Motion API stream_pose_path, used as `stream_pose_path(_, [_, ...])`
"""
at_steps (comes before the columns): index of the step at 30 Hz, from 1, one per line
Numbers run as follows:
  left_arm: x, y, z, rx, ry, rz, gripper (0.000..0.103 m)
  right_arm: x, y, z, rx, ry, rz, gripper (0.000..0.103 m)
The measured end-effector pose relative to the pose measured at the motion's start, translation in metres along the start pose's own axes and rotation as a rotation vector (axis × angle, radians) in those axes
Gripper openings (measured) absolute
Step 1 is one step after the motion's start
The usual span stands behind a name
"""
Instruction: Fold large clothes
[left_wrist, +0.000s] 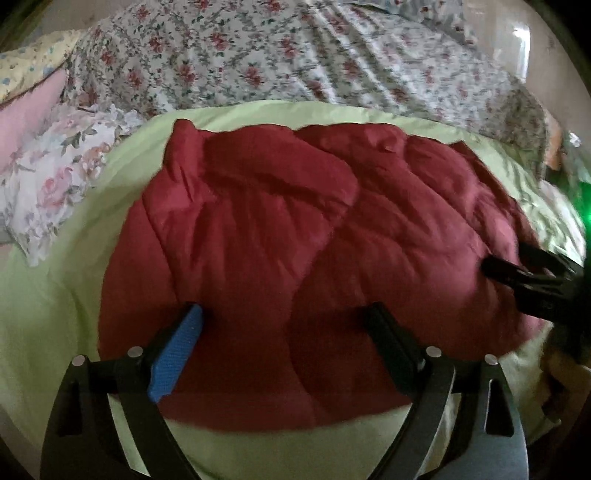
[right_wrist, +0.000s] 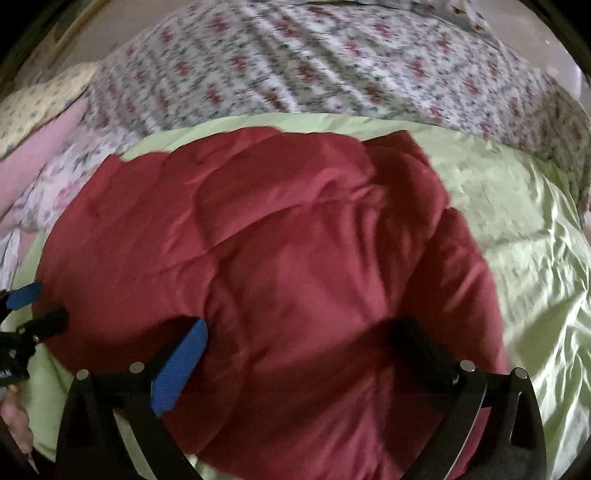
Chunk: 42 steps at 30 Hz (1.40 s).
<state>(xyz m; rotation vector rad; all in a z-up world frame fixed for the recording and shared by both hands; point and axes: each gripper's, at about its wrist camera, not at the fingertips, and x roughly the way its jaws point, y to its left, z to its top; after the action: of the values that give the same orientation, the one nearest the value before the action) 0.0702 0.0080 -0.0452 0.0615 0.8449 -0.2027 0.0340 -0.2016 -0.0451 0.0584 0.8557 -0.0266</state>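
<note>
A puffy dark red quilted garment (left_wrist: 258, 236) lies bundled in folds on a light green sheet (left_wrist: 55, 314). In the left wrist view my left gripper (left_wrist: 284, 310) hangs over the garment's near part, jaws wide apart with only cloth below them; one blue pad (left_wrist: 177, 350) shows. My right gripper (left_wrist: 517, 273) comes in at the garment's right edge. In the right wrist view the garment (right_wrist: 295, 240) fills the middle, and my right gripper (right_wrist: 300, 325) stands open above it, gripping nothing. My left gripper (right_wrist: 33, 306) shows at the left edge by the garment's border.
A floral duvet (left_wrist: 295, 55) covers the bed behind the green sheet (right_wrist: 517, 240). Floral and pink pillows (left_wrist: 48, 177) lie at the left. A person's hand (right_wrist: 14, 417) is at the lower left of the right wrist view.
</note>
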Motion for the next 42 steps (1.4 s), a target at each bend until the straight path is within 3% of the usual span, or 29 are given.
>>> stream_pose_path(2, [0.017, 0.012, 0.010, -0.034, 0.025, 0.017, 0.103, 0.002, -0.007, 0.001, 0.023, 0.002, 0.000, 0.102])
stream_pose_path(7, [0.047, 0.033, 0.026, -0.104, 0.065, 0.044, 0.103, 0.002, -0.018, -0.001, 0.048, -0.001, 0.003, 0.101])
stream_pose_path(17, [0.054, 0.027, 0.028, -0.096, 0.060, 0.092, 0.103, -0.003, -0.017, -0.001, 0.065, -0.015, -0.006, 0.101])
stream_pose_path(22, [0.056, 0.028, 0.031, -0.098, 0.055, 0.095, 0.103, -0.034, -0.005, 0.014, 0.038, -0.072, 0.067, 0.102])
stream_pose_path(26, [0.056, 0.029, 0.031, -0.102, 0.052, 0.093, 0.103, -0.021, 0.012, 0.026, -0.031, -0.021, 0.133, 0.101])
stream_pose_path(31, [0.054, 0.029, 0.027, -0.102, 0.035, 0.094, 0.103, 0.019, 0.015, 0.032, -0.093, 0.050, 0.055, 0.103])
stream_pose_path(42, [0.049, 0.021, 0.025, -0.101, 0.036, 0.142, 0.103, 0.035, -0.027, 0.029, 0.081, -0.028, 0.015, 0.103])
